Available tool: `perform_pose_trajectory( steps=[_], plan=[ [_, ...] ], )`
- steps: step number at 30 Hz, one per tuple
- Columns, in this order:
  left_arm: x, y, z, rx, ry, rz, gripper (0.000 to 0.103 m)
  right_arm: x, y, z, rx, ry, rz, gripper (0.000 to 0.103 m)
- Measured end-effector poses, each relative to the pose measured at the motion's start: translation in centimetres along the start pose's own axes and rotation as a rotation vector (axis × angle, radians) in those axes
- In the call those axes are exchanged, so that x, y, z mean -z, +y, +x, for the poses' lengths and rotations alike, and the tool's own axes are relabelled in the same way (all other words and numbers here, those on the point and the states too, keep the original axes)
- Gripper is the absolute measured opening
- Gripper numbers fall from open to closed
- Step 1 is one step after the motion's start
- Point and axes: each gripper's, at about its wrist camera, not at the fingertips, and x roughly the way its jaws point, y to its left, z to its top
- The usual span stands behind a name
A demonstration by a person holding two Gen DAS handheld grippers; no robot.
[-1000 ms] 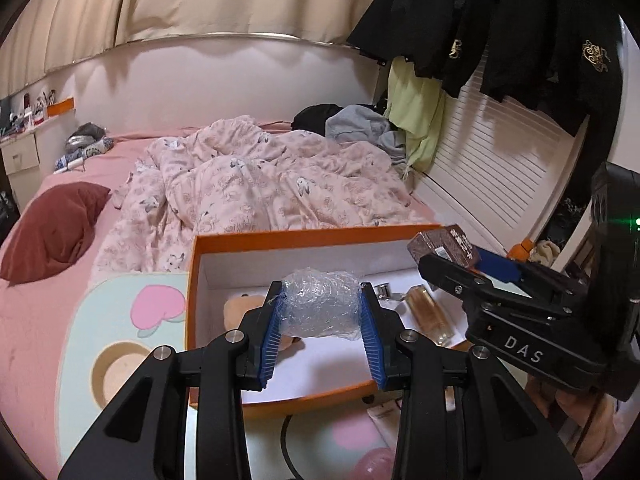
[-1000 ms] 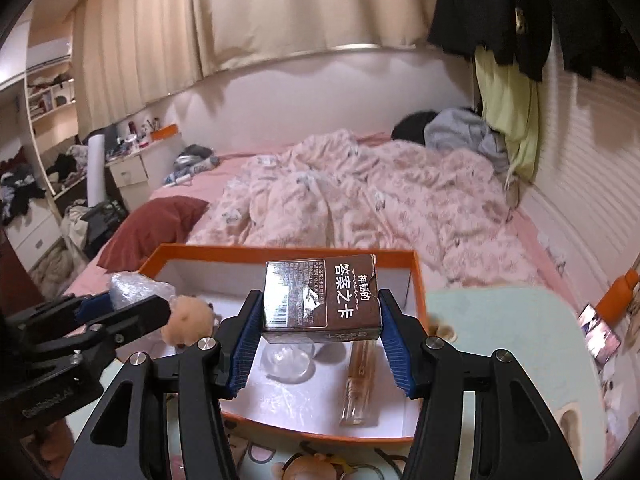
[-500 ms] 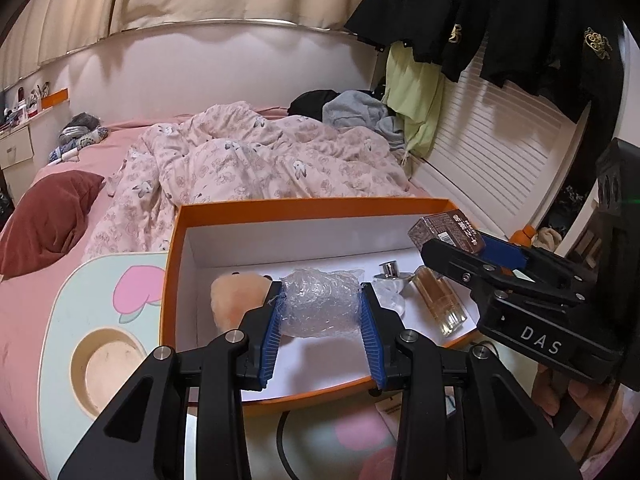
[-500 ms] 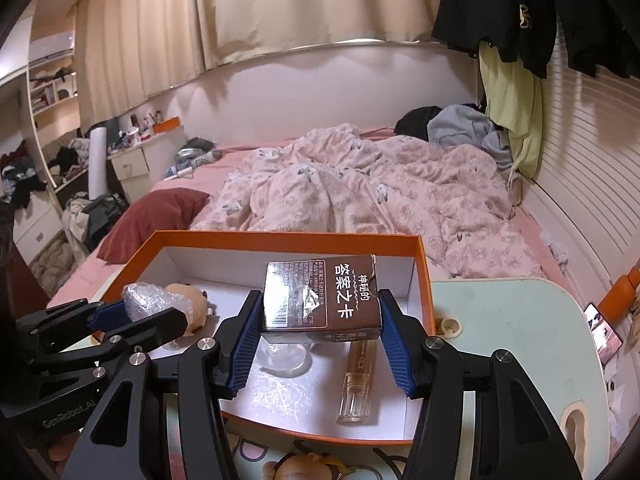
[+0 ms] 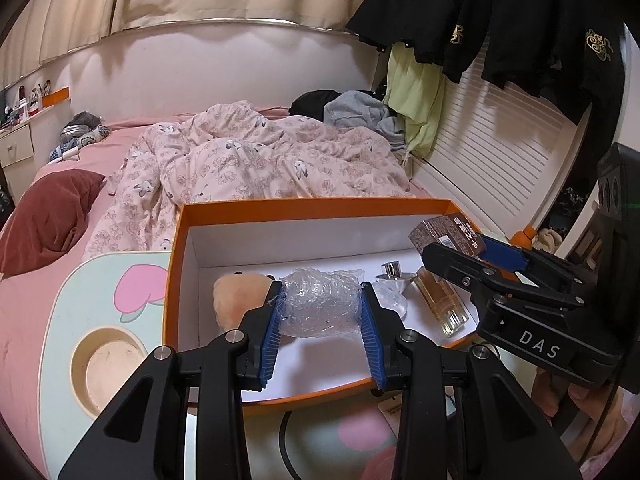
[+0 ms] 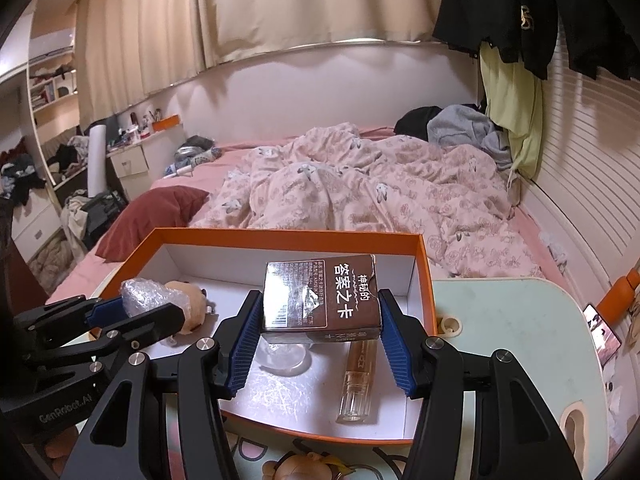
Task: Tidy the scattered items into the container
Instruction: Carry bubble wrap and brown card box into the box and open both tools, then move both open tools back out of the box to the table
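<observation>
Hovering over the orange box (image 5: 280,205), both grippers hold their loads above its white floor. The left gripper (image 5: 320,320) is clenched on a wad of bubble wrap (image 5: 318,306), blue pads pressing its two sides, and it tilts downward over the box's near left part. The right gripper (image 6: 318,322) grasps a brown card box (image 6: 322,294) printed with white characters, also angled downward, above the box's near right part.

Inside the orange box lie a peach plush toy (image 5: 236,294) at the left, a clear glass stopper (image 6: 282,356) near the middle and an amber perfume bottle (image 6: 358,380) at the right; bare white floor lies open along the far wall and near the front wall. The box sits on a pale green surface (image 6: 504,320), with free room to its right.

Only the left view shows the round recess (image 5: 106,364) and pink heart (image 5: 140,288) on the surface left of the box. Only the right view shows a phone (image 6: 600,334) at the far right edge and a small figurine (image 6: 300,468) in front of the box.
</observation>
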Motion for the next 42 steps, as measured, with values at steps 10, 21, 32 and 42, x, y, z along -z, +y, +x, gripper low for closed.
perform_pose_trajectory(
  steps=[10,21,32,42],
  plan=[
    [0.1,0.6,-0.5,0.008,-0.028,-0.029,0.058,-0.1,0.0,-0.9,-0.035,-0.030,0.032,0.065],
    [0.7,0.6,-3.8,0.014,-0.016,-0.005,0.058,-0.4,-0.1,-2.7,-0.062,-0.095,0.041,0.069],
    [5.1,1.5,-9.4,-0.030,0.033,0.055,0.058,1.0,-1.4,-8.0,-0.102,-0.157,0.085,0.069],
    [8.3,0.3,-8.6,0.027,0.108,0.047,0.036,4.1,-3.6,-11.6,-0.103,-0.123,0.128,0.069]
  ],
)
